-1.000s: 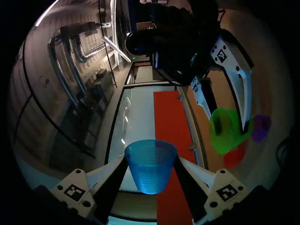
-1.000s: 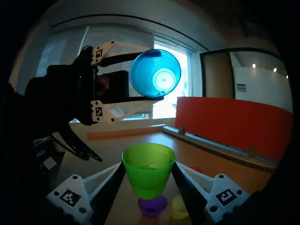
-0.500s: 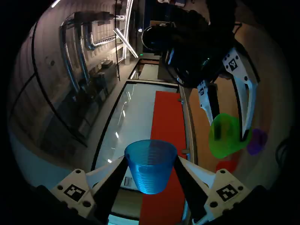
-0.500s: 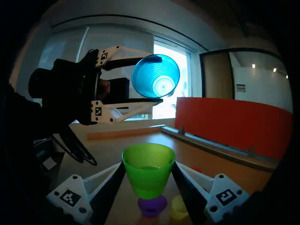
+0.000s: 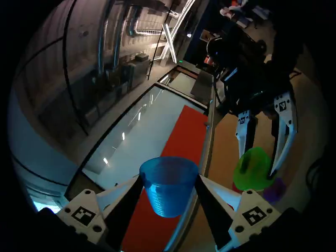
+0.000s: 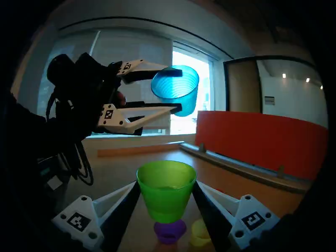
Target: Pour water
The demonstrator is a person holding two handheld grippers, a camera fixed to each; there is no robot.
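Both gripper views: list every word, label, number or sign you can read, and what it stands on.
No readable text.
Black-and-white square tags on the right claw and left claw: patterns, no letters or digits.
Small wall plaque: too small to read.
The blue cup and green cup: no print seen.

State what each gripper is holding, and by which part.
The left gripper holds the blue cup by its sides, below the rim; the right gripper holds the green cup the same way.
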